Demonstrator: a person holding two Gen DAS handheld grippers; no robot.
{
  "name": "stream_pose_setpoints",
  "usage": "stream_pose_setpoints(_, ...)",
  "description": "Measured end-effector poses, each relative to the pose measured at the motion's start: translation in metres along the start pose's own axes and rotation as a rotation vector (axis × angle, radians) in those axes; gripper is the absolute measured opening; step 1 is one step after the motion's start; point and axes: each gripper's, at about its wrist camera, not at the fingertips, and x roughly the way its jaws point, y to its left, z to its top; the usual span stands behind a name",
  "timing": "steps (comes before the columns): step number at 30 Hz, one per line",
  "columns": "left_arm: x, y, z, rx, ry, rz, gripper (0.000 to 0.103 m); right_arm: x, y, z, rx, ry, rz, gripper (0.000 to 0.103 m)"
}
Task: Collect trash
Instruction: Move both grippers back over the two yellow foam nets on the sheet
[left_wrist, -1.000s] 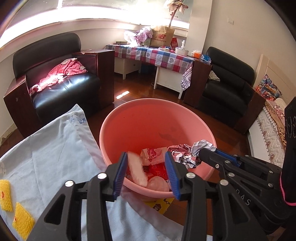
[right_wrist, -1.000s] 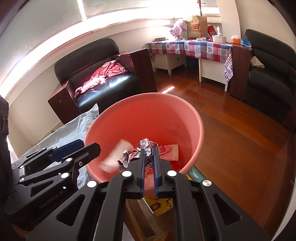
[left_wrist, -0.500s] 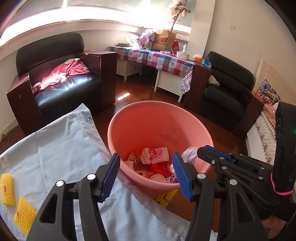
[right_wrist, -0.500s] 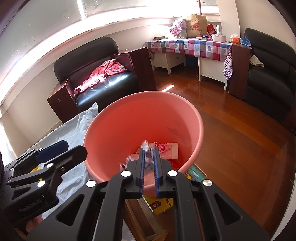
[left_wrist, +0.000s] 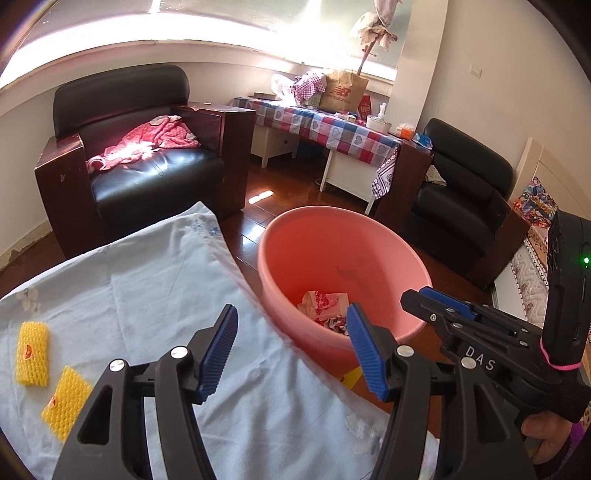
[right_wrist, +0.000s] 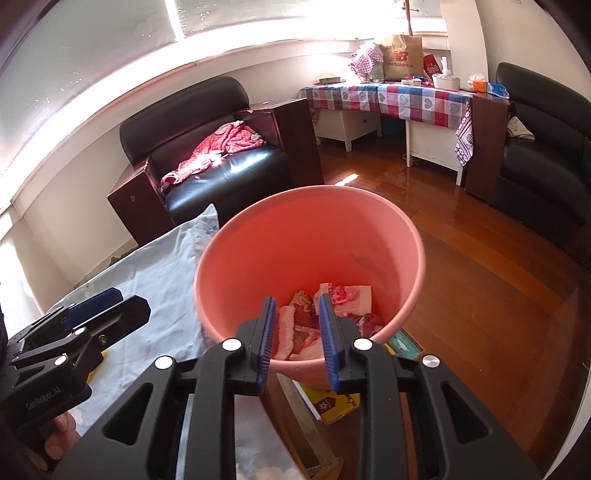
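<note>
Right gripper (right_wrist: 297, 332) jaws parted since; bag (right_wrist: 402, 55) reads "new balance".

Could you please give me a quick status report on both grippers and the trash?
Left gripper open, empty. Right gripper open, empty, over pink basin. Wrappers in basin; two yellow foam nets on tablecloth. Nothing blocking.

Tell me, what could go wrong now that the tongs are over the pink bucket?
1. The bucket stands right beside the cloth edge; a swinging left tongs might bump it and spill the trash.
2. Two yellow nets still lie on the cloth; grabbing one might snag and drag the cloth too.
3. The right tongs hang open above the bucket rim and could knock it.
</note>
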Motion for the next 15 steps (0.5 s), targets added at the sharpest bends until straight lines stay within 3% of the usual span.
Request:
stream_pose_setpoints(8, -0.030, 0.025, -0.020, -0.036, -0.006, 0.033, 0.062, -0.005, 0.031, -0.011, -0.047, 0.039, 0.073, 0.025)
stream_pose_setpoints(11, -0.044, 0.039, -0.030, -0.044, -0.013, 0.064, 0.062, -0.004, 0.042, -0.014, -0.059, 0.064, 0.112, 0.036)
stream_pose_setpoints(15, -0.063, 0.059, -0.043, -0.050, -0.028, 0.115, 0.062, -0.002, 0.063, -0.020, -0.089, 0.086, 0.143, 0.036)
